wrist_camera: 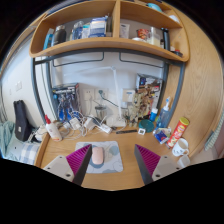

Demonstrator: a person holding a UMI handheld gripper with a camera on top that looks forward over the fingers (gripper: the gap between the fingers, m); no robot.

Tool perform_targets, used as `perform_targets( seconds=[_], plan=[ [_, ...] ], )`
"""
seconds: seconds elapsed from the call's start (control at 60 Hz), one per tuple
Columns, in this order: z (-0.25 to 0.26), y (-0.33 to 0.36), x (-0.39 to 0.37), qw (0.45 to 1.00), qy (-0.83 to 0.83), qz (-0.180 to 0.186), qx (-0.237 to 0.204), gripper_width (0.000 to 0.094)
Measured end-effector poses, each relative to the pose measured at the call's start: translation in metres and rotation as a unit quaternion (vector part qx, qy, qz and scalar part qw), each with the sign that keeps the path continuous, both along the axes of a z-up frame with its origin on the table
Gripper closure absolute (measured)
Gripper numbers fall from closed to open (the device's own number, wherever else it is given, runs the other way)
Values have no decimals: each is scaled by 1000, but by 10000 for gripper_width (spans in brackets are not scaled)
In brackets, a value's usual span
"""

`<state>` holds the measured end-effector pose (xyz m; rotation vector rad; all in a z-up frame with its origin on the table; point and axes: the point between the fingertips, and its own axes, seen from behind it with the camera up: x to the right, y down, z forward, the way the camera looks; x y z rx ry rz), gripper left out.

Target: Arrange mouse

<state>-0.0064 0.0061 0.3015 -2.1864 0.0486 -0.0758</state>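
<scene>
jaws (114,163) spread wide, one mouse (97,155) on one mat (108,152) between them.

Bright, even indoor light with soft shadows; strong fisheye bending curves the edges, and fine detail is soft.

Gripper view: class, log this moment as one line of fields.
gripper: open | mouse: on mat, just ahead, between fingers | contact: none

wooden desk (120,178), overhead shelf (110,45), white wall (110,75)
</scene>
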Motion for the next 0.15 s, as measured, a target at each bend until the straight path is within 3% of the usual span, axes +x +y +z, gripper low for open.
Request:
perform_targets(
  seconds=[0.15],
  plan=[
    [1, -21, 14, 1000, -5, -9, 1, 84]
  ],
)
